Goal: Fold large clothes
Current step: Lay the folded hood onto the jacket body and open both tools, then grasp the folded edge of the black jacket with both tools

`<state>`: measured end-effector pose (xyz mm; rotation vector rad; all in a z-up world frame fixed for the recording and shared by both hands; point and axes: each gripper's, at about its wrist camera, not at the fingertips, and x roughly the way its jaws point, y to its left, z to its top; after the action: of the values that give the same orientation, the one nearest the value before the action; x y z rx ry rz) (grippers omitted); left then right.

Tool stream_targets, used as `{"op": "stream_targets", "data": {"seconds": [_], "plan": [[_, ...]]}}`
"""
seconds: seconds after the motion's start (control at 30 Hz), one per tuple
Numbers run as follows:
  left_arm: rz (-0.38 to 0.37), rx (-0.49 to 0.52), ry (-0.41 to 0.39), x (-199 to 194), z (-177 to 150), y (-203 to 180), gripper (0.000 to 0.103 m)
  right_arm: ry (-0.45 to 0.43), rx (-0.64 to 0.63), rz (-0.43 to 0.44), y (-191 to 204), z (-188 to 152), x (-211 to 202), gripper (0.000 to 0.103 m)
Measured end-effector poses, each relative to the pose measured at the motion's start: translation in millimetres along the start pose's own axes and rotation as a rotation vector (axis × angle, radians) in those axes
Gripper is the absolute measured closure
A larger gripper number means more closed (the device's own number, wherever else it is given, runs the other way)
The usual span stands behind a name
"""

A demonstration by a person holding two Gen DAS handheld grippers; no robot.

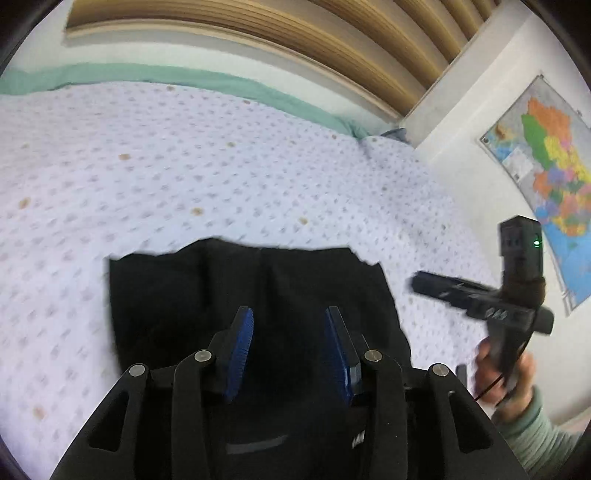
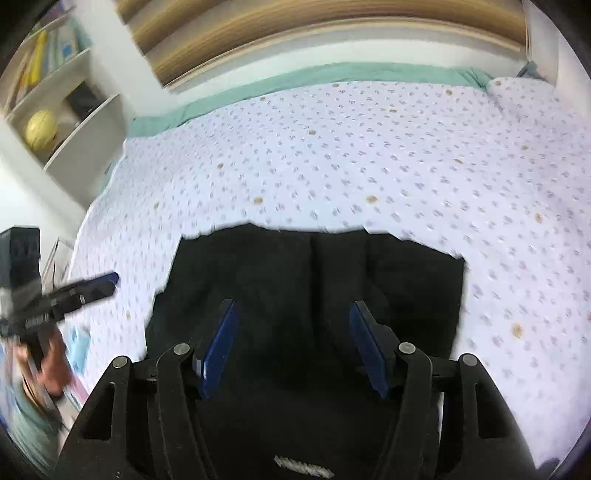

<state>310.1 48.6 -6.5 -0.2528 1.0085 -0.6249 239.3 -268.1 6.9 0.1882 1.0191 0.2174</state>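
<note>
A black garment [image 1: 240, 288] [image 2: 314, 273] lies folded into a rough rectangle on the white dotted bedspread [image 1: 184, 166] [image 2: 369, 147]. My left gripper [image 1: 290, 314] hovers over the garment's near half, its blue pads apart with only air between them. My right gripper [image 2: 293, 306] stands over the same cloth, jaws wide and gripping nothing. In the left wrist view the right gripper [image 1: 480, 299] also shows side-on at the right, held by a hand [image 1: 495, 376]. In the right wrist view the left gripper [image 2: 74, 291] appears blurred at the left edge.
A green sheet edge [image 1: 221, 79] and a wooden slatted board [image 1: 295, 33] run along the bed's far side. A coloured map [image 1: 554, 177] hangs on the right wall. White shelves with a yellow ball [image 2: 40, 129] stand at the left. A pillow [image 2: 517, 96] lies at the far right corner.
</note>
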Motion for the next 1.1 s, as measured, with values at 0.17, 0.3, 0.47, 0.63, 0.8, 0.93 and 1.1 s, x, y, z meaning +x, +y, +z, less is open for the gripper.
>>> {"op": "stream_targets", "data": {"seconds": [0.17, 0.3, 0.47, 0.63, 0.8, 0.93, 1.1], "plan": [[-0.102, -0.082, 0.132, 60, -20, 17, 0.064, 0.129, 0.009, 0.001, 33, -24, 84, 0.037], [0.025, -0.019, 0.261, 91, -78, 17, 0.068, 0.236, -0.037, -0.064, 34, -90, 123, 0.037], [0.026, -0.116, 0.290, 116, -109, 36, 0.070, 0.238, -0.047, -0.132, 33, -136, 146, 0.037], [0.034, -0.019, 0.193, 68, -106, 6, 0.070, 0.150, -0.080, -0.098, 51, -130, 100, 0.037], [-0.052, -0.007, 0.087, 25, -113, -17, 0.070, 0.045, -0.098, -0.059, 72, -136, 56, 0.037], [0.023, 0.004, 0.191, 64, -129, 6, 0.070, 0.112, -0.164, -0.156, 78, -152, 91, 0.037], [0.069, -0.003, 0.232, 107, -152, 22, 0.070, 0.168, -0.137, -0.185, 47, -179, 136, 0.034]]}}
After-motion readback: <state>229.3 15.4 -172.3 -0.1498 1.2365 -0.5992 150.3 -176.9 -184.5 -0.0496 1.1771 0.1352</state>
